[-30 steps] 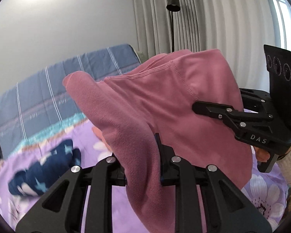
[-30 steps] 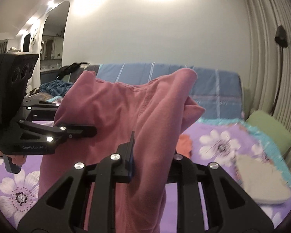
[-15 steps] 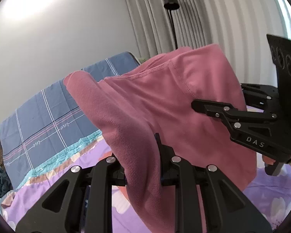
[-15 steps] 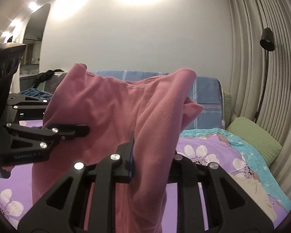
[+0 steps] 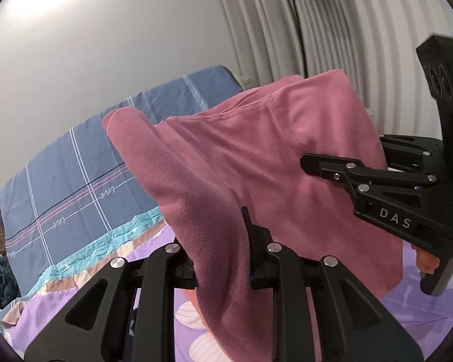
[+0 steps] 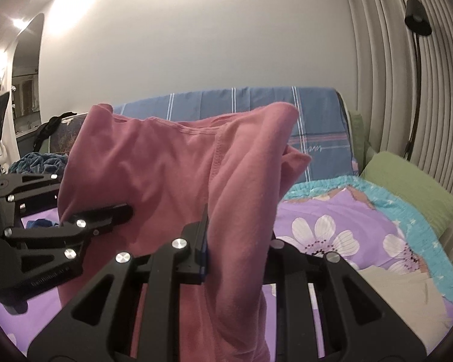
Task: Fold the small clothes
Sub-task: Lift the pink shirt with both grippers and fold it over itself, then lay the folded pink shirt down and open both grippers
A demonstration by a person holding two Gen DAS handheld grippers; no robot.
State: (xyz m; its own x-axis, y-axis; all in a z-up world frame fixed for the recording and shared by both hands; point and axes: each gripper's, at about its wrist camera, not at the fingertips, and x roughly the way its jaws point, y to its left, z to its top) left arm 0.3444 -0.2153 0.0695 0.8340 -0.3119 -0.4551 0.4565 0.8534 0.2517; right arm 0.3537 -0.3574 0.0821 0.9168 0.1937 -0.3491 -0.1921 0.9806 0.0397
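Hanging in the air above the purple flower-print bed cover (image 6: 341,220), the pink knit cotton garment (image 5: 256,163) is stretched between both tools. The left claw (image 5: 220,259) is clamped on one bunched upper edge, and the right claw (image 6: 235,241) grips the other. A blue plaid quilt (image 5: 75,181) lies behind, with a green pillow (image 6: 407,187) beside the curtains.

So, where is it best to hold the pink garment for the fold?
Probably where it is gripped now: the pink garment hangs over the bed, the left gripper and the right gripper each shut on an upper corner, from opposite sides. The stitched top hem runs between them, so the cloth hangs flat.
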